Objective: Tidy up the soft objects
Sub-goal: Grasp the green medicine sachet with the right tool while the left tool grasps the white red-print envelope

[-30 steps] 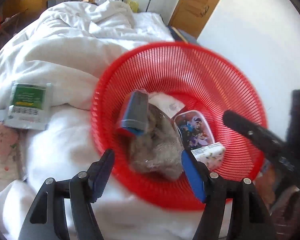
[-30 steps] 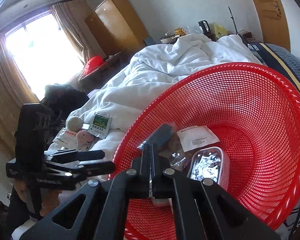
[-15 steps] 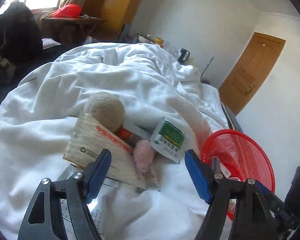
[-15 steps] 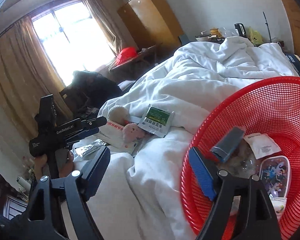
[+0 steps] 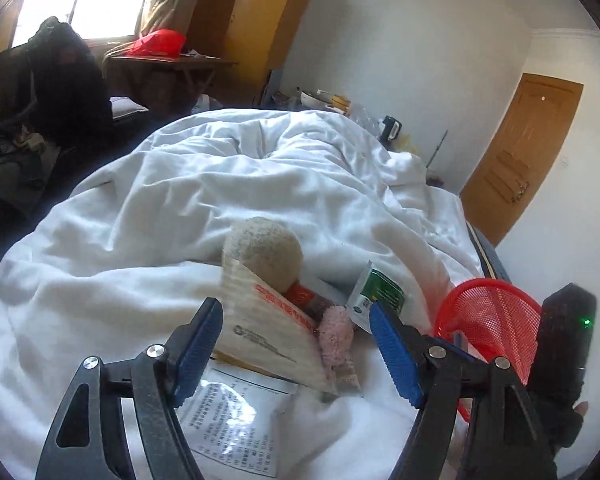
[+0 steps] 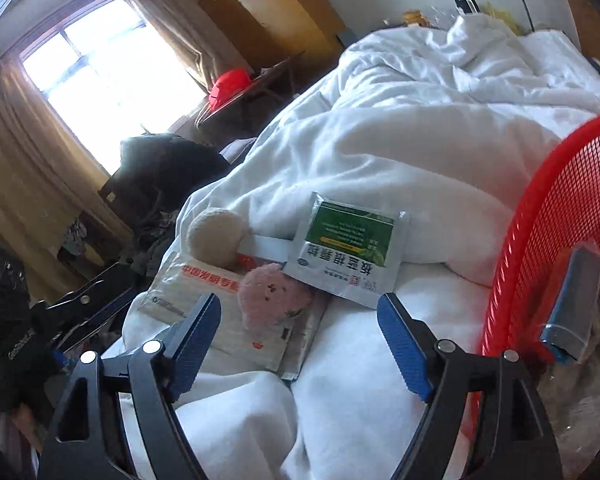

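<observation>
On the white duvet lies a small pile: a beige plush ball (image 5: 266,254) (image 6: 216,236), a pink plush toy (image 5: 336,334) (image 6: 274,298), a white packet with red print (image 5: 266,326) (image 6: 188,284), a green-and-white sachet (image 5: 378,292) (image 6: 348,250) and a clear printed bag (image 5: 236,420). My left gripper (image 5: 296,354) is open and empty, just short of the pile. My right gripper (image 6: 300,346) is open and empty, near the pink toy. The red mesh basket (image 5: 488,320) (image 6: 548,240) stands at the right and holds a grey-blue box (image 6: 572,304).
The rumpled white duvet (image 5: 240,184) covers the bed. A dark chair with clothes (image 5: 60,92) and a table with a red cloth (image 5: 160,42) stand by the window at the left. A wooden door (image 5: 528,152) is at the right.
Both grippers have swung away from the red basket to the pile on the duvet. The right gripper, shut a second ago, has opened.
</observation>
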Tool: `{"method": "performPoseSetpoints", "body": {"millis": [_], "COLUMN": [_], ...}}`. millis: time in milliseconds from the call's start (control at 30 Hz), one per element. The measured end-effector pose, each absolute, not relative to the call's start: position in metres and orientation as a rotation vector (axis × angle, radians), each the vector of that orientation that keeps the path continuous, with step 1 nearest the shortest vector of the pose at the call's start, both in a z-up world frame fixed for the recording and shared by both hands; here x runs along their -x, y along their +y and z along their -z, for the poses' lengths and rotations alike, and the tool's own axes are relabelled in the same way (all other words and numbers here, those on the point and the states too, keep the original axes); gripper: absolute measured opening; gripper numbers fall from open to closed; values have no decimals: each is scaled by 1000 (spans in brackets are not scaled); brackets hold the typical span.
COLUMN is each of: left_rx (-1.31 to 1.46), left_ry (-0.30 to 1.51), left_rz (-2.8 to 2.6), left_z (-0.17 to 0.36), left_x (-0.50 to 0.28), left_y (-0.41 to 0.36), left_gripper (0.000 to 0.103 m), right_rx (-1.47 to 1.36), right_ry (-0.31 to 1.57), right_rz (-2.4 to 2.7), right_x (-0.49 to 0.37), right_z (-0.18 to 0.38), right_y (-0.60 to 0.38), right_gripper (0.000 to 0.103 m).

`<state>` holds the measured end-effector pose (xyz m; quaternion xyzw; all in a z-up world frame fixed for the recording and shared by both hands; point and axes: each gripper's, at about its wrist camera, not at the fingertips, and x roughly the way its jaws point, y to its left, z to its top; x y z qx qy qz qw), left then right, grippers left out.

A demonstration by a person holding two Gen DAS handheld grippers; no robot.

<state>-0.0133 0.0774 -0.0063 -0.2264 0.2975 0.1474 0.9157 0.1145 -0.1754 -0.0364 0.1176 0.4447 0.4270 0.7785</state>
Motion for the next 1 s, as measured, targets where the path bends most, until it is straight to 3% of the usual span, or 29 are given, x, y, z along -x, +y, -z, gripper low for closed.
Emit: {"method": "performPoseSetpoints", "body": {"millis": [167, 633, 700, 733, 933, 1000], "left_rx": [452, 561, 564, 562, 554, 557], "left_ry": [566, 660, 657, 654, 645, 653], "left_rz": [-451, -395, -386, -383, -368, -364], "left_z": [8, 46, 46, 45, 43, 44], "left_x": [28, 6, 6, 6, 7, 6], "left_y": [99, 114, 114, 113, 110, 110], "left_gripper": [79, 77, 73, 70, 53, 46], "right_rx": [-350, -383, -373, -369, -363, -370], "right_ry": [1010, 989, 956, 961, 987, 990], "right_rz": [-850, -819, -840, -869, -885, -891], "right_x": [-142, -159, -153, -151, -150, -151], "right_z": [58, 66, 63, 63, 69, 70], "right_y": [-178, -173, -172, -170, -164, -165], "right_gripper": [80, 80, 68, 57, 49, 37]}}
